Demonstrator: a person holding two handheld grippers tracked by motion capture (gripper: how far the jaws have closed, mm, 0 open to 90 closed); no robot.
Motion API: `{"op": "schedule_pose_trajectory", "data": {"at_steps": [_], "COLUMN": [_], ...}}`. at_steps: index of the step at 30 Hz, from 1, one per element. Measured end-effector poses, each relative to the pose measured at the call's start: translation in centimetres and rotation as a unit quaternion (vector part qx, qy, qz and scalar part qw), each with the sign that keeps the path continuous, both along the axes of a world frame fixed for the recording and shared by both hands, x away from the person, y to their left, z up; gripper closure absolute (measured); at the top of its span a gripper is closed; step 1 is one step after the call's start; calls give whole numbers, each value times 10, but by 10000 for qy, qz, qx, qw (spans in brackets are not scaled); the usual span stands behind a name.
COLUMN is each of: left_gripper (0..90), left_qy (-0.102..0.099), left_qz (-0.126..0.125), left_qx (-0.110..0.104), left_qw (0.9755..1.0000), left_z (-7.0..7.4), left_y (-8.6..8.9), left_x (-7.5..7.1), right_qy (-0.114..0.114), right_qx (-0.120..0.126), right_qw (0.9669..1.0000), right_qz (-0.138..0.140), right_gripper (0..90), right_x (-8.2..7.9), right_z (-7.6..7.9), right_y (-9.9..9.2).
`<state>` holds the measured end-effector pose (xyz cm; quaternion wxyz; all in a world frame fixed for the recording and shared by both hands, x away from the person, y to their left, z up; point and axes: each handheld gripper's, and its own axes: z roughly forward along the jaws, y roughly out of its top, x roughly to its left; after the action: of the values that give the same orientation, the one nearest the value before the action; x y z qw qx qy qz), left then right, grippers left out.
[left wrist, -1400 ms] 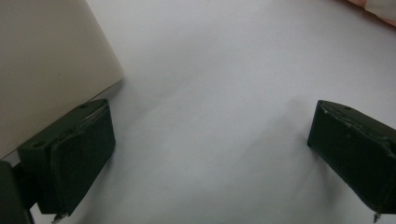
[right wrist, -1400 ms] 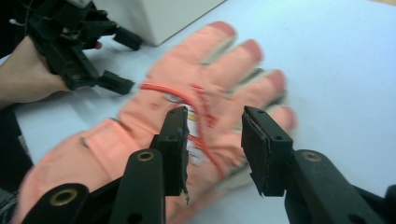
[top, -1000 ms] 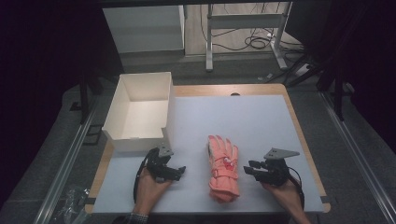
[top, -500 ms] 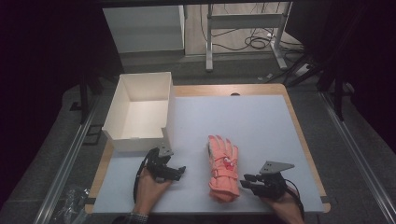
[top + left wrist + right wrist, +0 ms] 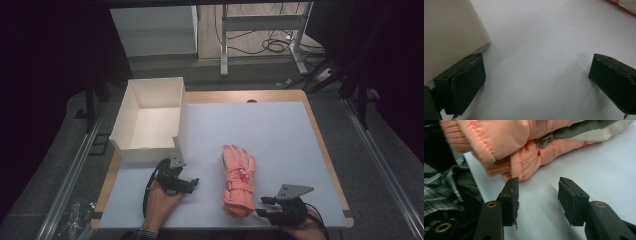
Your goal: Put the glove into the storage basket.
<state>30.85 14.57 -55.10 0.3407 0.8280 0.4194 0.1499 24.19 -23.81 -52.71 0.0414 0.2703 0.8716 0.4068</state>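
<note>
A dim room: grey carpet floor (image 5: 395,165), white cabinet (image 5: 155,30), cables (image 5: 272,45) beneath a metal-legged desk (image 5: 260,22).

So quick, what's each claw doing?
Left claw: open, holding nothing.
Right claw: open, just been opening, at the glove's cuff, nothing held.

One pink glove (image 5: 238,180), one white box (image 5: 150,120), two claws: left claw (image 5: 192,183), right claw (image 5: 261,206).

The salmon-pink padded fabric glove (image 5: 238,180) at lower centre looks quilted, with a ribbed knit cuff. The white cardboard box (image 5: 131,148), upper left, is matt; the pale tabletop (image 5: 280,135) is smooth.
</note>
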Motion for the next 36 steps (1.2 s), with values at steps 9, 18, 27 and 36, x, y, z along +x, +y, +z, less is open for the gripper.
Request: {"op": "schedule_pose_trajectory", "data": {"at_steps": [9,18,27,36], "left_gripper": [8,8,8,8], "left_qy": [-2,-2,1,2], "left_qz": [1,2,-1,1], "left_qx": [2,5,11,7], "left_qw": [10000,10000,10000,10000], "left_z": [0,0,0,0], "left_y": [0,0,0,0], "left_x": [0,0,0,0], "right_qy": [24,-7,-73,-140], "right_qx": [-9,38,26,14], "right_qw": [9996,10000,9998,9993], "right_qz": [277,11,-205,-352], "right_gripper": [479,487,487,490], "right_x": [-3,8,26,50], "right_z": [-4,-6,-7,-8], "right_y": [19,38,54,72]}}
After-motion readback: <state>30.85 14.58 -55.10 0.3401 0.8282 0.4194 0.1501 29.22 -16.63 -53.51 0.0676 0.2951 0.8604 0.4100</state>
